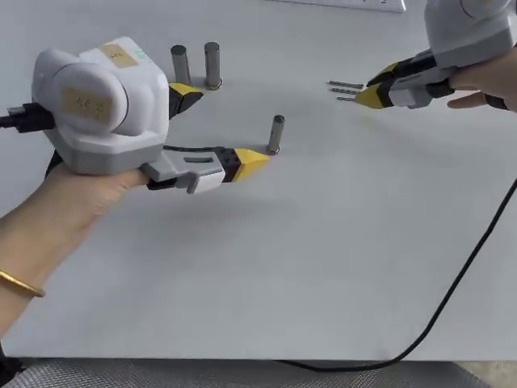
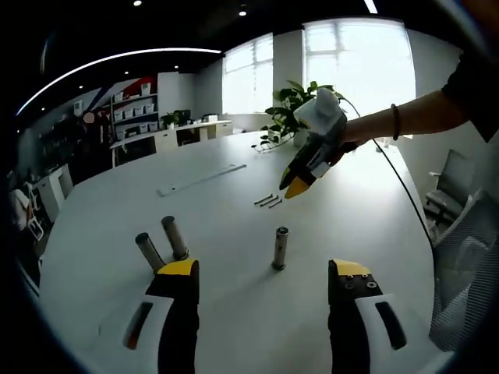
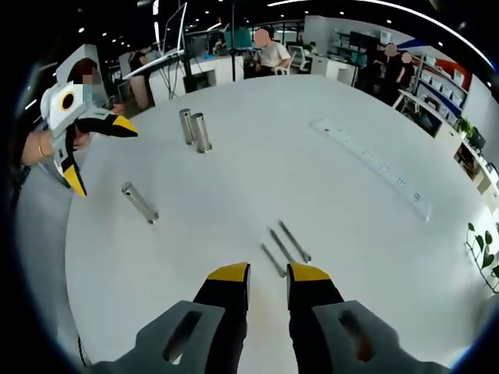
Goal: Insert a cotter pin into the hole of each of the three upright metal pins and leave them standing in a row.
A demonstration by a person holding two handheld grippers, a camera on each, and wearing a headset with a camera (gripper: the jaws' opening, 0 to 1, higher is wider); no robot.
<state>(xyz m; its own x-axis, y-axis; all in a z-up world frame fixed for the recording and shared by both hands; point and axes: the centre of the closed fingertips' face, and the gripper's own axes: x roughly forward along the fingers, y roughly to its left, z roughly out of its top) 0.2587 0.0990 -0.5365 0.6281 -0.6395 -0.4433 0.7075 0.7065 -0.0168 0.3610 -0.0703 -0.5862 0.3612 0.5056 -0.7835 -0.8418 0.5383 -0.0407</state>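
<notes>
Left gripper (image 1: 230, 127): held in a hand (image 1: 89, 194) low over the white worktop (image 1: 323, 267). The jaws are spread wide and nothing is gripped between them.

Single metal pin (image 1: 276, 133): stands upright on the worktop. In the left gripper view it is seen just ahead of the gap between the left jaws, roughly midway across it. In the head view it is found just beyond one yellow jaw tip. Whether that tip touches it cannot be told.

Two further metal pins (image 1: 212, 65): both upright and set close beside each other. They are placed just ahead of the tip of the other left jaw, slightly to its outer side.

Right gripper (image 1: 367, 93): held over the far part of the worktop, well apart from the left gripper. Its jaws are drawn nearly together, with a narrow gap left between the yellow tips. Nothing is held in that gap.

Cotter pins (image 3: 281, 245): three are counted, laid flat and side by side on the worktop. They lie just ahead of the right jaw tips. In the right gripper view a little bare worktop is seen between tips and pins. They are well apart from all three metal pins.

A black cable (image 1: 452, 299) is trailed across the near side of the worktop.
</notes>
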